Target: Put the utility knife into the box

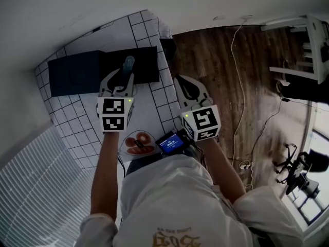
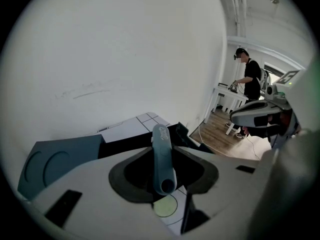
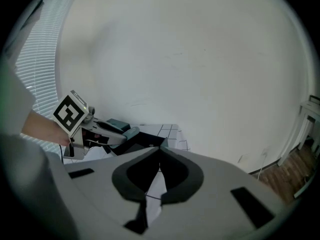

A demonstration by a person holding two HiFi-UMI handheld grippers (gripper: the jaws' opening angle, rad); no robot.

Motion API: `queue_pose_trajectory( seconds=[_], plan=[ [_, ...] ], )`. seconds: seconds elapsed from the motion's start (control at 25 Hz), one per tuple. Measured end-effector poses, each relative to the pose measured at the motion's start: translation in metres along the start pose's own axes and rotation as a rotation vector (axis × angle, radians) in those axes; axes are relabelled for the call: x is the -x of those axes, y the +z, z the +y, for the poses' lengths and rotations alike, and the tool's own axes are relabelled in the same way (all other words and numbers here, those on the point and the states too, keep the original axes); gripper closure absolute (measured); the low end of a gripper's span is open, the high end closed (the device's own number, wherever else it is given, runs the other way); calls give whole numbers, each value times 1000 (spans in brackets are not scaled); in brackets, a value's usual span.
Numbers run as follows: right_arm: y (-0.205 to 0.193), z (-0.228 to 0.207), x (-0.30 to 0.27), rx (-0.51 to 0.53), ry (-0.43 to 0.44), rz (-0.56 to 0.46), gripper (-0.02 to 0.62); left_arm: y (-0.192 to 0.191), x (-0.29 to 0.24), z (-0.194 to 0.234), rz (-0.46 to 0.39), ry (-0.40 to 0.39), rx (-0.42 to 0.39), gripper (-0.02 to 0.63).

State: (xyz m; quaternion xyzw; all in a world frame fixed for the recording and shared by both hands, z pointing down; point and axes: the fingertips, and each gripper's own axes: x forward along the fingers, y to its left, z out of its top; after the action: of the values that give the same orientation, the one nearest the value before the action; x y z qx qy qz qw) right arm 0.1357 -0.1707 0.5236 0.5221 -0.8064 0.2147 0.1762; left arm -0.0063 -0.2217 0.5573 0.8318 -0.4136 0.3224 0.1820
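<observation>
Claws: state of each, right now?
Left claw: shut on the utility knife.
Right claw: shut, empty.

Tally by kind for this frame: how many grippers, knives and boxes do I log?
grippers: 2 (left gripper, right gripper)
utility knife: 1, gripped in the left jaws
box: 1
total: 4

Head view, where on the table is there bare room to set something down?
Bare cloth lies between the box and the plate, on both sides of the left gripper holding the knife. A strip also runs behind the box. The far end is crowded by box and lid, the near edge by plate and screen.
</observation>
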Motion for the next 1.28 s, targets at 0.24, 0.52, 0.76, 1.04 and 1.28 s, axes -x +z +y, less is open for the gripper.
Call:
queue_pose_trajectory(
  seconds=[0.24,0.52,0.76,1.04,1.28],
  plan=[
    [-8,-5,-3,-8,5,18,589,-5,-24,-1,43,-17,2,472],
    [-15,-8,1,-18,3,33,589,-6,-31,-5,66,-23,-17,472],
    [-16,-9,4,-20,-1,32,589,-6,-32,0,51,-6,8,511],
    [-14,-8,9,-17,-10,21,589,-2,-23,-2,26,-13,5,519],
    [-7,1,14,-5,-9,6,589,2,-2,-3,-22,0,-12,592]
  ],
)
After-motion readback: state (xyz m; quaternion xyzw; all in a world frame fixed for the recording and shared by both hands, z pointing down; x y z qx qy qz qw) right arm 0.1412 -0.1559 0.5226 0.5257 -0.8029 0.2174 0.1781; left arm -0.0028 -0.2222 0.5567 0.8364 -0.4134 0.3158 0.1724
